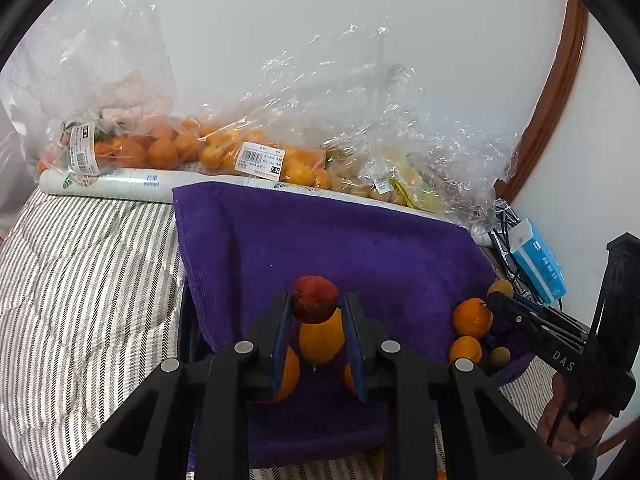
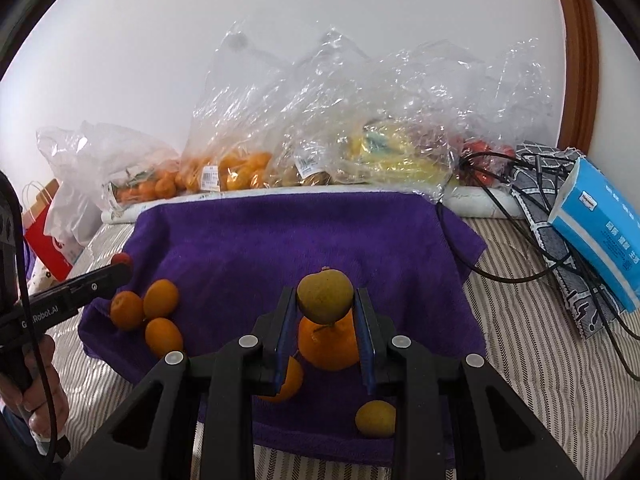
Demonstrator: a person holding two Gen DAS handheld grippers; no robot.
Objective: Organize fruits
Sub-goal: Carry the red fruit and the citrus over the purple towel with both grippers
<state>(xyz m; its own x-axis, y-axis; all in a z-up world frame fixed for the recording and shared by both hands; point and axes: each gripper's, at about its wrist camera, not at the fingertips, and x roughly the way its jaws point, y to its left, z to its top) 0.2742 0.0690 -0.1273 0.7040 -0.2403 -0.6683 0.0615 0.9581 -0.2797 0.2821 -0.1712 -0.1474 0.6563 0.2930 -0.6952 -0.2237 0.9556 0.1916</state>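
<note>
In the left wrist view my left gripper (image 1: pixel 315 305) is shut on a small red fruit (image 1: pixel 314 294) just above the purple towel (image 1: pixel 320 232). A long orange fruit (image 1: pixel 322 340) lies on the towel under it. In the right wrist view my right gripper (image 2: pixel 325 304) is shut on a round yellow-brown fruit (image 2: pixel 325 294), over an orange (image 2: pixel 328 346). Three small oranges (image 2: pixel 161 298) lie at the towel's left, close to the left gripper's tip. Another yellow-brown fruit (image 2: pixel 375 419) rests near the towel's front edge.
Clear plastic bags of oranges (image 2: pixel 240 172), bananas (image 2: pixel 396 156) and other fruit line the wall behind the towel. A blue tissue box (image 2: pixel 600 224) and black cables (image 2: pixel 520 208) lie at the right on striped bedding (image 1: pixel 80 280). A red paper bag (image 2: pixel 44 240) stands at the left.
</note>
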